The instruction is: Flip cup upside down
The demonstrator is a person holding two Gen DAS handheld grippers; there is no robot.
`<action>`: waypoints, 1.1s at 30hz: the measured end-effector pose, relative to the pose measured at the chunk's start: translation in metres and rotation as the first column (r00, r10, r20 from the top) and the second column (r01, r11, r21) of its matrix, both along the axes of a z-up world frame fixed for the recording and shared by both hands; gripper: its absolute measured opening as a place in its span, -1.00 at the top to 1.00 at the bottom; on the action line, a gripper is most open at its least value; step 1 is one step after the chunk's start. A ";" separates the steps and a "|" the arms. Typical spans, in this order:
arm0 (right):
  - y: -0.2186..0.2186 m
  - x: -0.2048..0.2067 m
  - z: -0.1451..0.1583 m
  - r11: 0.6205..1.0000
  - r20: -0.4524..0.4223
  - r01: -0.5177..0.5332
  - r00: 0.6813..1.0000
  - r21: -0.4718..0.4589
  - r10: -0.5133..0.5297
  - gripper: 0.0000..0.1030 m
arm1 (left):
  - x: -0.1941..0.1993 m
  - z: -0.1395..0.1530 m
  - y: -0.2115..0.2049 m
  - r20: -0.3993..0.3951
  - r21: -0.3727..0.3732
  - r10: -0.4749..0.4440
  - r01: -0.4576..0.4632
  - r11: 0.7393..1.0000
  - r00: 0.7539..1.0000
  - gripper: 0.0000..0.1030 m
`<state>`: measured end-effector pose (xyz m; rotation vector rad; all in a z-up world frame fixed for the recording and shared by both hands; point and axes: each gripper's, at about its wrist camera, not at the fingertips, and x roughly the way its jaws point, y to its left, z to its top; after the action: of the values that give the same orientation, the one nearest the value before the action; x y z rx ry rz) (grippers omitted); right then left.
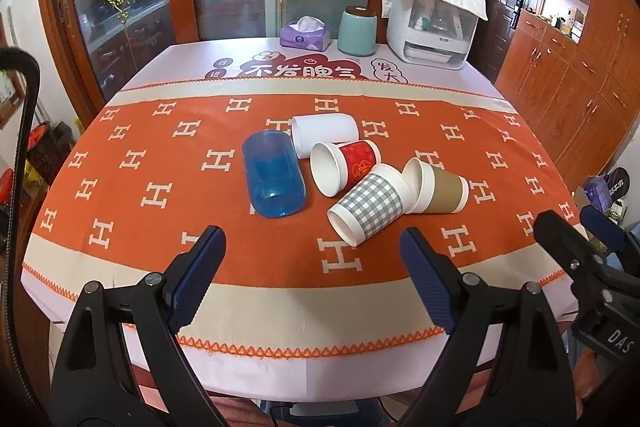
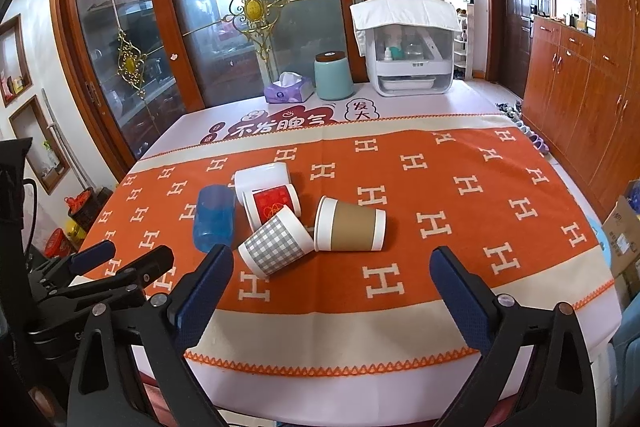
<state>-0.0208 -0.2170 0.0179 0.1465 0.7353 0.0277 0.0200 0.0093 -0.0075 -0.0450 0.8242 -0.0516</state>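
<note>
Several cups lie on their sides in a cluster on the orange cloth: a blue plastic cup [image 1: 274, 179] [image 2: 214, 219], a white cup [image 1: 325, 133] [image 2: 262, 177], a red paper cup [image 1: 344, 165] [image 2: 272, 205], a grey checked cup [image 1: 368, 207] [image 2: 276, 241] and a brown-sleeved cup [image 1: 436, 189] [image 2: 350, 225]. My left gripper [image 1: 312, 255] is open and empty, near the table's front edge, short of the cups. My right gripper [image 2: 332, 275] is open and empty, just in front of the checked and brown cups. The right gripper shows in the left wrist view [image 1: 580, 231]; the left one in the right wrist view [image 2: 124, 255].
The table [image 1: 280, 367] carries an orange H-pattern cloth [image 1: 140, 163]. At the far edge stand a purple tissue box [image 1: 306, 35], a teal canister [image 1: 357, 31] and a white appliance under a towel [image 1: 434, 23]. Glass doors stand behind, wooden cabinets on the right.
</note>
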 end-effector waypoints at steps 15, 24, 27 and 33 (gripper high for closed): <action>0.000 0.005 -0.001 1.000 -0.008 -0.003 1.000 0.008 0.003 -0.88 | 0.000 0.006 0.004 0.021 0.006 0.022 -0.022 1.000 1.000 -0.70; -0.002 0.007 0.000 1.000 -0.008 -0.001 1.000 0.011 0.001 -0.88 | 0.006 0.004 -0.009 0.014 0.021 -0.041 0.041 0.999 0.999 -0.70; -0.005 0.009 0.001 1.000 -0.010 0.002 1.000 0.012 -0.001 -0.88 | 0.010 0.002 -0.013 -0.009 0.002 -0.081 0.081 0.997 0.997 -0.70; -0.014 0.016 0.002 1.000 -0.018 0.006 1.000 0.013 -0.006 -0.88 | 0.011 0.009 -0.020 0.018 0.015 -0.147 0.146 0.989 0.989 -0.70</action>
<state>-0.0044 -0.2305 0.0203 0.1618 0.7523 0.0256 0.0314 -0.0111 0.0017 0.0294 0.8081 -0.1845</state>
